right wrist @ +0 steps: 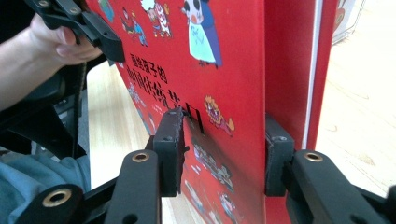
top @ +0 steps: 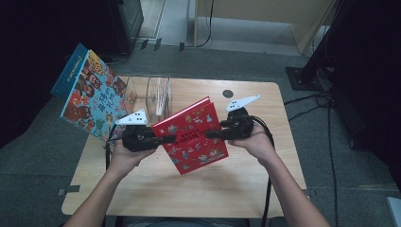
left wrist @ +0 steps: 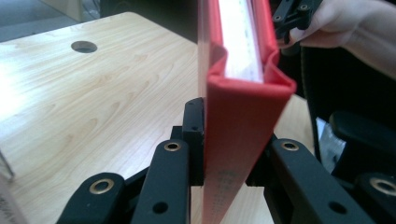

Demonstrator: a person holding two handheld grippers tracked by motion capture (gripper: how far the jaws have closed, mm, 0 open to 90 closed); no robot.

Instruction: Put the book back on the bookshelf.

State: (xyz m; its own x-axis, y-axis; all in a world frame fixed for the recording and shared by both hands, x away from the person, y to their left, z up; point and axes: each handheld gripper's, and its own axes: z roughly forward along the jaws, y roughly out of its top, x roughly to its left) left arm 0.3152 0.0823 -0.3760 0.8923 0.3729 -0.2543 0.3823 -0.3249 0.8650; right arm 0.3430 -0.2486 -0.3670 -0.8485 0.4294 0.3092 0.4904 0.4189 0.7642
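Note:
A red picture book (top: 196,135) is held tilted above the wooden table (top: 189,189), between both hands. My left gripper (top: 165,139) grips its left edge; in the left gripper view its jaws (left wrist: 224,154) press on both sides of the red cover (left wrist: 238,121). My right gripper (top: 213,133) is at the book's right edge. In the right gripper view the book (right wrist: 233,70) stands between its jaws (right wrist: 224,154), and the left pad (right wrist: 170,149) sits a little off the cover, so that gripper is open.
A blue picture book (top: 90,94) leans off the table's back left corner. A clear acrylic holder (top: 151,94) stands behind the red book. A round cable hole (top: 228,93) sits in the tabletop at the back. Cables (top: 326,101) lie on the floor to the right.

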